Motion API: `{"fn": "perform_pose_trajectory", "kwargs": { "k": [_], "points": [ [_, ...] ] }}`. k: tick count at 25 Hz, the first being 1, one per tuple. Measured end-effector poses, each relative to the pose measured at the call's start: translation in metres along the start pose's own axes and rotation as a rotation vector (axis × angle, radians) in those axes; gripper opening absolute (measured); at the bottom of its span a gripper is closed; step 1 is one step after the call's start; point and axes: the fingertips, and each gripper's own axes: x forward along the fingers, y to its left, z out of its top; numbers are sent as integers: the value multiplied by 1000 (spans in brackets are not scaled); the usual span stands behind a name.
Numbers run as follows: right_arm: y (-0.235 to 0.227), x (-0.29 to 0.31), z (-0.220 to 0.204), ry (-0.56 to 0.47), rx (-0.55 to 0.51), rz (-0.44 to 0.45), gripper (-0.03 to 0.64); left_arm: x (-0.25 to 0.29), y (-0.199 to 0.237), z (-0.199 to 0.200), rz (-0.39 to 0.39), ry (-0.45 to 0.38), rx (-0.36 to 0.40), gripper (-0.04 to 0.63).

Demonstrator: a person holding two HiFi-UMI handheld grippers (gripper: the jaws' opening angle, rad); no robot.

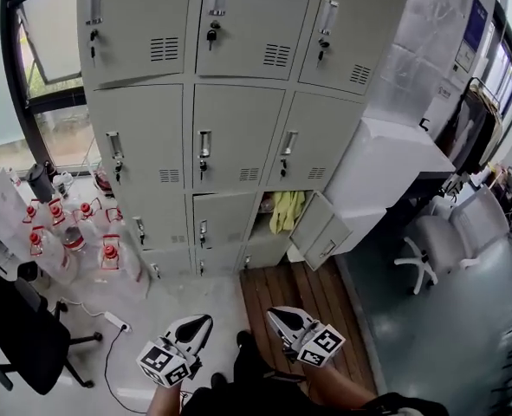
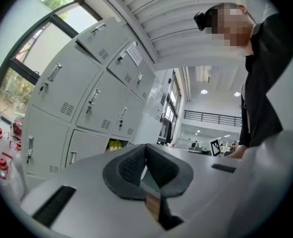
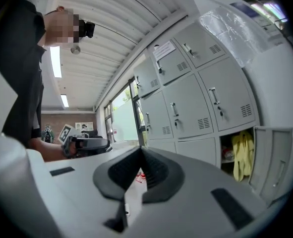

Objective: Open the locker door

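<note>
My left hand-held gripper and right hand-held gripper are both pinched shut, empty, well short of the open locker door.

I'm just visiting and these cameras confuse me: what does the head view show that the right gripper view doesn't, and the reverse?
Head view only: the white chair and the wooden slats on the floor. Right gripper view only: the ceiling lights and, close up, the right gripper with jaws shut. Both: the grey lockers, one open door and the yellow cloth inside.
</note>
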Motion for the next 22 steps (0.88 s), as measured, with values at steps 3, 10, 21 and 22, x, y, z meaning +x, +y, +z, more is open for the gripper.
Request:
{"fn": "perform_pose_trajectory", "kwargs": {
  "k": [3,10,21,22],
  "points": [
    [14,19,6,-4,-2,30,11,-26,11,-10,68,0,-55,14],
    [25,35,17,10,-72,94,11,-11,6,19,36,-81,18,14],
    [34,40,9,-5,-36,102,11,-28,11,31,51,-69,61,14],
    [35,42,9,-5,-34,107,11,-31,12,30,61,-71,58,15]
  ]
}}
